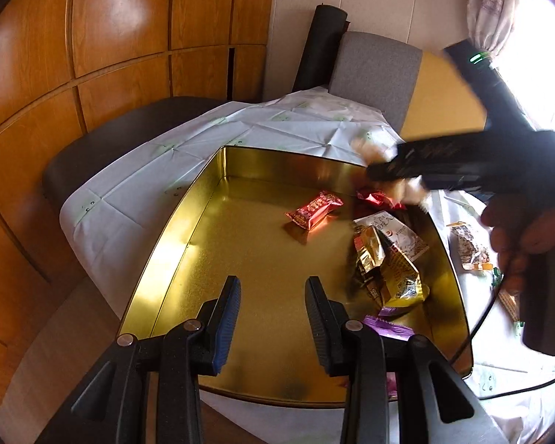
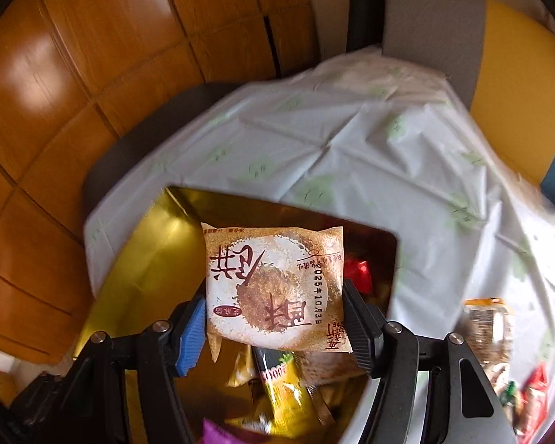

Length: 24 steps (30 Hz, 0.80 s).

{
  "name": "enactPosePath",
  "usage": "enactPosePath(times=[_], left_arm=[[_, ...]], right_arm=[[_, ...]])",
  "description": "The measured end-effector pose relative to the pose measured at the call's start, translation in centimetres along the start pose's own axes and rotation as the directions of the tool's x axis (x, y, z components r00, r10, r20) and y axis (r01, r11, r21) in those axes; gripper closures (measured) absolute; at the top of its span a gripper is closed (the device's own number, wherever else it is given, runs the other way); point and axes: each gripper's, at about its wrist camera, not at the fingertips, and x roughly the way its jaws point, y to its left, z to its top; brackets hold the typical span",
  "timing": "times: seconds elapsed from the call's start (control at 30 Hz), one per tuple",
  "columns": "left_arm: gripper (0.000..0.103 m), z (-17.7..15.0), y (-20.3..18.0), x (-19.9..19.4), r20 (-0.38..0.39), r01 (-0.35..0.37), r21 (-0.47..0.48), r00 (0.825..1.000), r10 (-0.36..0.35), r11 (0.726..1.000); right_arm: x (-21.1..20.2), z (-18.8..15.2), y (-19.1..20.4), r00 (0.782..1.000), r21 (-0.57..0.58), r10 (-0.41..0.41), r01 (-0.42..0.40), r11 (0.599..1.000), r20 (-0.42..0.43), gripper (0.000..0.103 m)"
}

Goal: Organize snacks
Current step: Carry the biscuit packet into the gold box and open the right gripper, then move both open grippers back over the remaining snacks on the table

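the snack pack (image 2: 273,288), a brown and white one with a cookie picture, sits in the middle of the right wrist view, between the two sides of the right gripper (image 2: 275,322). the pads touch its two edges, but only the edges, so it looks like a light hold. it hangs over the gold tin (image 2: 144,259), above the far right part where other snacks are piled.

the pack could slip out too soon. the sides are wide and the wrapper is smooth, so a shake could drop it. if that happens over the rim on the right of the frame, it may land on the white cloth (image 2: 370,155) and not in the tin. some snacks still lie out there (lower right of that view).

in the left wrist view the left gripper (image 1: 272,318) is at the bottom, its sides apart with nothing between them, above the bare gold floor. the red pack (image 1: 314,209) lies alone in the middle. the right tool is a blur at the right, so the two tools could bump if the left one goes that way.
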Motion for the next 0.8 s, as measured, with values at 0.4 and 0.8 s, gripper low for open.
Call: enactPosePath(times=[0.4,0.8], left_arm=[[0.067,-0.2,0.4,0.2,-0.012,-0.006,-0.013,1.000,0.006,1.000],[0.067,-0.2,-0.8,-0.8,-0.001,0.005,0.010,1.000,-0.005,1.000]], right_arm=[[-0.5,-2.5,-0.8,0.997,0.029,0.081,-0.081,0.996,0.018,0.021],[-7.3,-5.7,-3.6,0.985,0.043,0.030,-0.038,0.998,0.170,0.020]])
